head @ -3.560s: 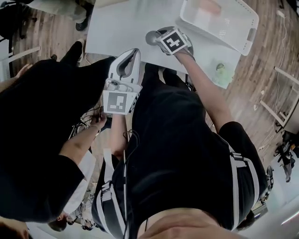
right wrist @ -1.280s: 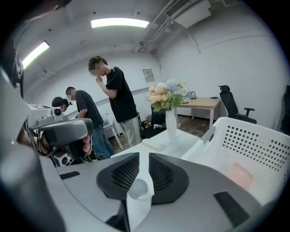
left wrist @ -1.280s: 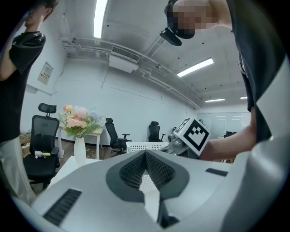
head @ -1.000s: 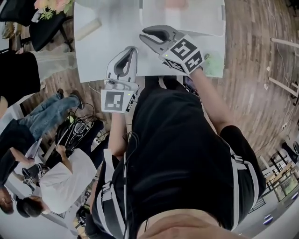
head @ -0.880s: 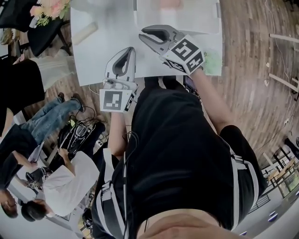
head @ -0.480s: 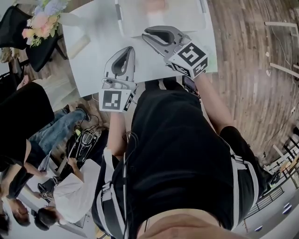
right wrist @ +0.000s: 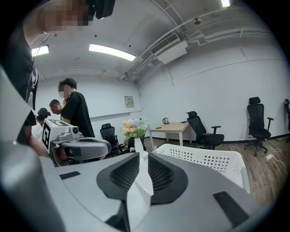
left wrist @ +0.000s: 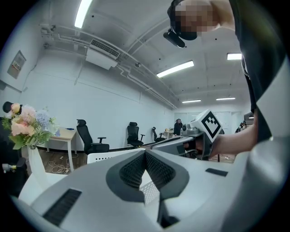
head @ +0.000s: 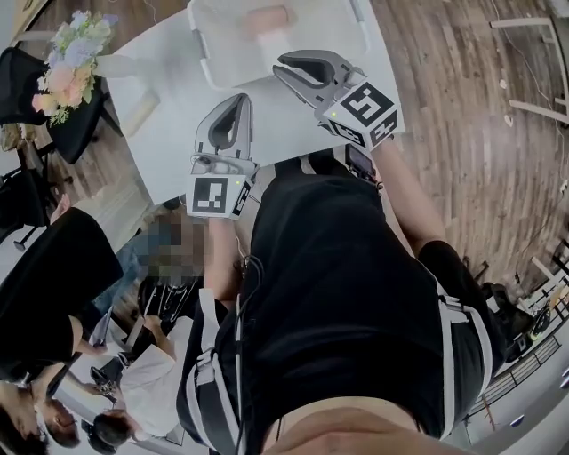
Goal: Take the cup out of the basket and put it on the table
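Note:
The white perforated basket (head: 351, 27) stands at the far side of the white table (head: 178, 133), and an orange-pink cup (head: 267, 18) lies inside it. My left gripper (head: 233, 99) hovers over the table's near part with its jaws shut and empty; in its own view the left gripper (left wrist: 145, 153) points at the basket's rim (left wrist: 108, 155). The right gripper (head: 283, 67) hangs just short of the basket's near wall. In its own view the right gripper (right wrist: 139, 156) has its pads a narrow slit apart with nothing gripped, and the basket (right wrist: 204, 161) is ahead to its right.
A bouquet in a white vase (head: 67, 62) stands at the table's left end, with a pale roll (head: 138, 111) beside it. Several people (head: 53, 293) stand on the wooden floor to the left. Office chairs (right wrist: 204, 131) and a desk (right wrist: 174, 129) line the far wall.
The head view has swung, so table and basket now sit further left in it. Both grippers have stayed over the table's near part, drifting sideways together. Their jaws look unchanged.

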Motion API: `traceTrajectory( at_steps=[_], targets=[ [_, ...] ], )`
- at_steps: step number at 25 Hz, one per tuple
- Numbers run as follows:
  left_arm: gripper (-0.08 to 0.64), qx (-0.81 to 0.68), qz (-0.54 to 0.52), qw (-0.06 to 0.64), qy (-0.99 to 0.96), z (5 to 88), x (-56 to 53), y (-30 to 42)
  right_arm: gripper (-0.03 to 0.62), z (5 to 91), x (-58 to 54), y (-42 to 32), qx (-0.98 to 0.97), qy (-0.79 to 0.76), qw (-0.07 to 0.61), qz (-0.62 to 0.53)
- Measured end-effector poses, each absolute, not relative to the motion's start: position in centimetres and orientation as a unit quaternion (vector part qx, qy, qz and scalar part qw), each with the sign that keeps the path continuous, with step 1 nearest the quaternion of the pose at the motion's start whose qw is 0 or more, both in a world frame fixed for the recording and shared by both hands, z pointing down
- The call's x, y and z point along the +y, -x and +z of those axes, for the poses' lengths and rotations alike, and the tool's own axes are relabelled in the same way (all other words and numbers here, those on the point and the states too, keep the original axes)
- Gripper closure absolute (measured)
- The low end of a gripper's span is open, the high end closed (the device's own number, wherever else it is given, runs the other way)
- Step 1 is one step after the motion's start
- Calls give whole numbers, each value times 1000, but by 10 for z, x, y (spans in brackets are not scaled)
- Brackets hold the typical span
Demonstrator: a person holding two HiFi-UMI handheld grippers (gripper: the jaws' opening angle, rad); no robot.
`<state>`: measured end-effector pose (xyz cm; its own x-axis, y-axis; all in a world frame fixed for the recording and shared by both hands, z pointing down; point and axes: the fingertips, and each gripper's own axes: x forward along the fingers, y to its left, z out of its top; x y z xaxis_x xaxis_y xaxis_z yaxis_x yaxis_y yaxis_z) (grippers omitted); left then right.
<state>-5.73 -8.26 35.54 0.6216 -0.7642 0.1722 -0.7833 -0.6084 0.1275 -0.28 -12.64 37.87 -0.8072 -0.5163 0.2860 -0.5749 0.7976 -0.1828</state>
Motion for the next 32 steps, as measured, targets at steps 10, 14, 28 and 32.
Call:
traceTrajectory(
  at_steps=[10,14,28,32],
  targets=[
    [540,-429,52,95,-897,351,-87,47,529,384,-171,-9,-936,-282,190,86],
    [540,-437,54,100,-892,354,-90,56,524,396,-200,1,-931,-267,241,62],
    [540,-464,32,137,-875,372,-85,101,476,506,-259,50,-875,-198,441,-12],
    [540,-473,23,143,-869,376,-86,118,468,533,-277,56,-857,-246,452,22]
  ],
)
